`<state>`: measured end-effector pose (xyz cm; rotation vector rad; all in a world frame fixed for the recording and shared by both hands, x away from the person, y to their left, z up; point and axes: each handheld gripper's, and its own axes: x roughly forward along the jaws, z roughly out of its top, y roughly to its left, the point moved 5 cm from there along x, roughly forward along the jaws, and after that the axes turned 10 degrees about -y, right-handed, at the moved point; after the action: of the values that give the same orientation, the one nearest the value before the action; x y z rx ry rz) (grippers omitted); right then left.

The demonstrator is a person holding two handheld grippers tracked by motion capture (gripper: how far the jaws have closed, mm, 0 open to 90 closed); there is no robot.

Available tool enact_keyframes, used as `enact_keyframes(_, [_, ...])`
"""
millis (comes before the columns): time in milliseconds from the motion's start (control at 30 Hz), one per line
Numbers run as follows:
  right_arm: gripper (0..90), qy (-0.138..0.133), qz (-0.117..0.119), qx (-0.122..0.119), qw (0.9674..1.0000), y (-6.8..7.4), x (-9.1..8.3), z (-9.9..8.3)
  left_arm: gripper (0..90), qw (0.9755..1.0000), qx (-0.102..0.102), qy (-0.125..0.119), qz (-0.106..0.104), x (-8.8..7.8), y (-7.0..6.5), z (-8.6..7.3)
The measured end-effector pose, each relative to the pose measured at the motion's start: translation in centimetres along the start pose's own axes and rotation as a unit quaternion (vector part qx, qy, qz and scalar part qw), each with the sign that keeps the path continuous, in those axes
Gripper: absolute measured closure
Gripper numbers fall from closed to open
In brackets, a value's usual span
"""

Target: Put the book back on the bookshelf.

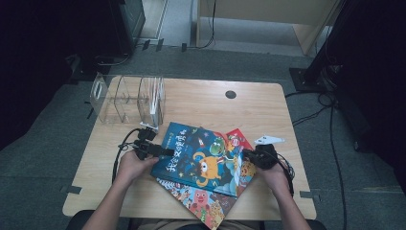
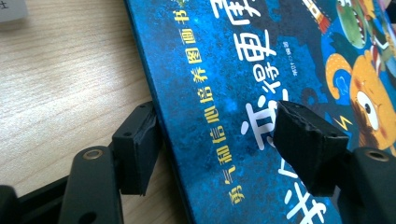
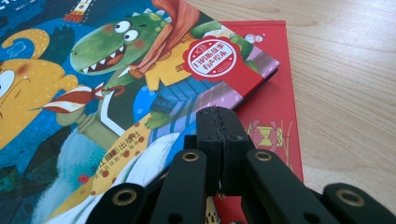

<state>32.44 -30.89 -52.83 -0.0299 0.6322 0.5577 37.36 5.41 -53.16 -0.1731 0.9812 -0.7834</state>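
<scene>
Blue book on the stack, left fingers at its spine edge

The table (image 1: 268, 103) carried a loose stack of picture books near its near edge, with a clear rack (image 1: 128, 98) at far left. The blue book (image 1: 203, 158) lay flat on top, over a red book (image 3: 271, 123): a wide, stiff, glossy hardcover, likely slippery and fairly heavy, best taken at an overhanging edge. The left gripper (image 2: 217, 149) had its fingers spread astride the book's left edge, not pinching. The right gripper (image 3: 222, 140) had its fingers pressed together, empty, at the book's right corner.
</scene>
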Motion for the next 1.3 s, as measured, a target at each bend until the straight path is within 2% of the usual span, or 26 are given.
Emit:
enact_keyframes(100, [89.5,0.000,0.001,0.000,1.0000,0.0,0.0,-0.1,30.6,0.9999,0.009,-0.003,0.003,0.1,-0.2,-0.1])
enact_keyframes(333, [90.0,0.001,-0.001,0.001,1.0000,0.1,-0.1,-0.2,29.0,0.9998,0.017,-0.009,0.003,0.3,-0.3,-0.1])
enact_keyframes(500, [90.0,-0.001,-0.002,0.005,1.0000,0.1,-0.1,-0.2,27.2,0.9998,0.015,-0.010,0.007,0.4,-0.5,0.0])
enact_keyframes(767, [90.0,-0.001,-0.005,0.008,1.0000,0.2,0.0,-0.2,29.0,0.9997,-0.012,-0.006,0.019,0.6,-0.6,0.3])
enact_keyframes(833, [90.0,-0.001,-0.005,0.010,0.9999,0.2,0.0,-0.2,29.7,0.9997,-0.016,0.001,0.020,0.5,-0.6,0.4])
enact_keyframes(933, [90.0,-0.001,-0.005,0.012,0.9999,0.2,0.0,-0.2,32.8,0.9990,-0.037,0.006,0.023,0.4,-0.5,0.5])
enact_keyframes(1100, [90.0,-0.001,-0.006,0.012,0.9999,0.1,0.0,-0.2,35.1,0.9989,-0.039,0.007,0.025,0.1,-0.7,0.6])
enact_keyframes(1300, [90.0,0.001,-0.008,0.014,0.9999,0.2,0.1,-0.2,37.8,0.9988,-0.042,-0.004,0.026,-0.6,-1.1,1.0])
